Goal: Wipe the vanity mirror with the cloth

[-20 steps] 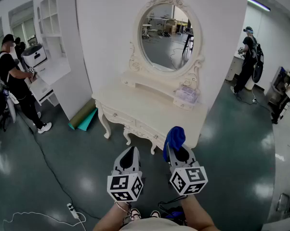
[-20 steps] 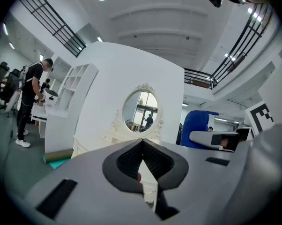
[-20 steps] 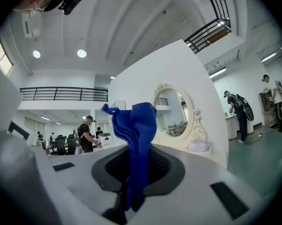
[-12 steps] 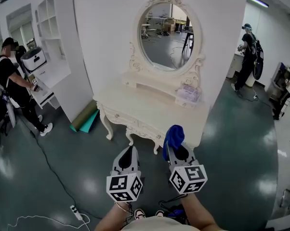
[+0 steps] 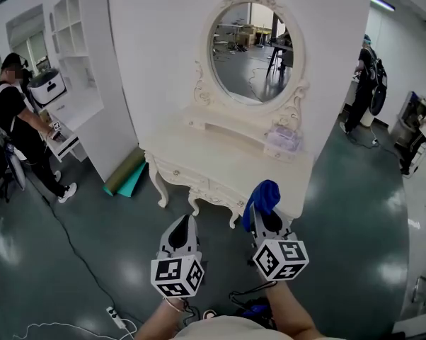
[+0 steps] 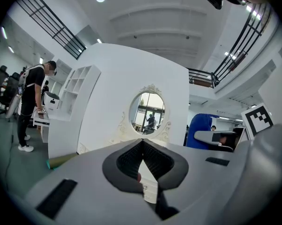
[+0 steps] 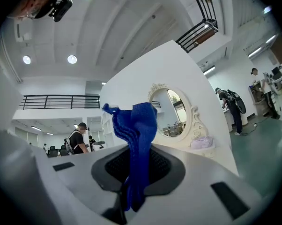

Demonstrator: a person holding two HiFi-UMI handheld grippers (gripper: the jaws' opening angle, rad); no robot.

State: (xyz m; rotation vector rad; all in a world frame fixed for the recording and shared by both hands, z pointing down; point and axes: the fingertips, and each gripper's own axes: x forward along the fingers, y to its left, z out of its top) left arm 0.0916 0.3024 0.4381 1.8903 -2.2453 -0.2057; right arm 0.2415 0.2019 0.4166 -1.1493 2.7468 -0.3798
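Note:
An oval vanity mirror (image 5: 254, 52) in an ornate cream frame stands on a cream dressing table (image 5: 220, 163) against a white wall panel. The mirror (image 6: 147, 112) sits ahead in the left gripper view, and the mirror (image 7: 173, 112) lies to the right in the right gripper view. My right gripper (image 5: 263, 211) is shut on a blue cloth (image 5: 262, 195), which sticks up from its jaws; the cloth (image 7: 134, 139) fills the middle of its own view. My left gripper (image 5: 182, 234) is shut and empty (image 6: 142, 159). Both grippers hang short of the table's front edge.
A pale lilac packet (image 5: 282, 139) lies on the table's right. A white shelf unit (image 5: 78, 48) stands at the left with a person (image 5: 11, 119) beside it. More people (image 5: 369, 83) stand at the right. A green roll (image 5: 124, 172) and a cable with power strip (image 5: 117, 317) lie on the floor.
The view has shifted slightly; the mirror and table sit a little further right and closer. Both grippers keep their hold and have edged forward with the cloth.

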